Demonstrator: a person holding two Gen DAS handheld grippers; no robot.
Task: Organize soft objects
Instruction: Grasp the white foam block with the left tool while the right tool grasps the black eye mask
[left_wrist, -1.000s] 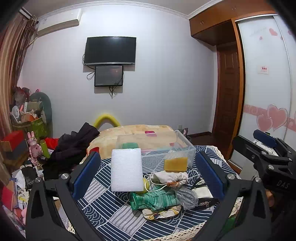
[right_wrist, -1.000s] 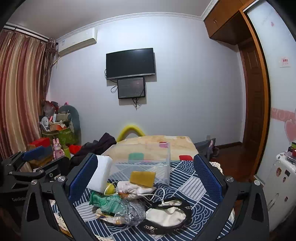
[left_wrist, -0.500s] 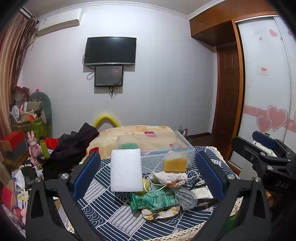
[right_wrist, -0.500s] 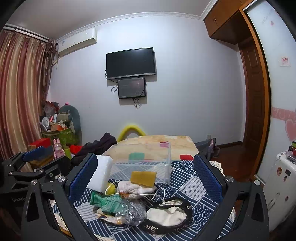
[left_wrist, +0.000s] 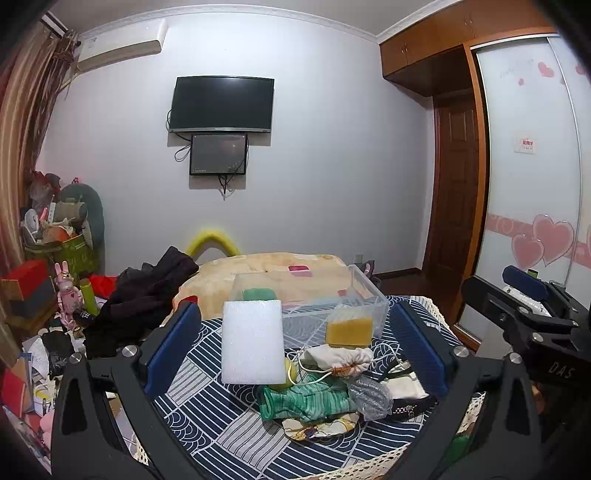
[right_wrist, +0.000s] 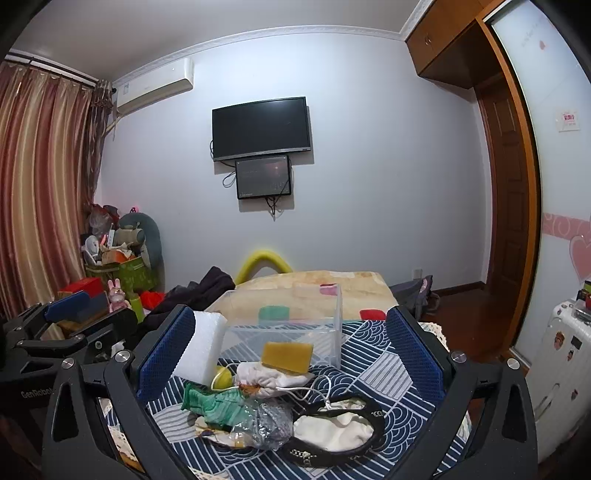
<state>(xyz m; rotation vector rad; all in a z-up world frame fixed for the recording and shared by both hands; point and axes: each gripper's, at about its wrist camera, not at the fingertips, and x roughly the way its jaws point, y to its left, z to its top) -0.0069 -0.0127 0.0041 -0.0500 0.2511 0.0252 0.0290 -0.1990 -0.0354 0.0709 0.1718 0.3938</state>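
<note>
The foam (left_wrist: 252, 341) hides a yellow ball (right_wrist: 222, 377); the clear bin (left_wrist: 314, 301) holds a green sponge (right_wrist: 273, 314) — left gripper (left_wrist: 295, 347) and right gripper (right_wrist: 290, 354) fingers both spread, empty.

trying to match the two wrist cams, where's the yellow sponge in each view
Left wrist: the yellow sponge sits right of centre, against the near wall of the clear plastic bin, above the white drawstring pouch.
Right wrist: the yellow sponge sits at centre, on the pouch before the bin.
Shared landmark: the white foam block, left of the sponge in both.
</note>
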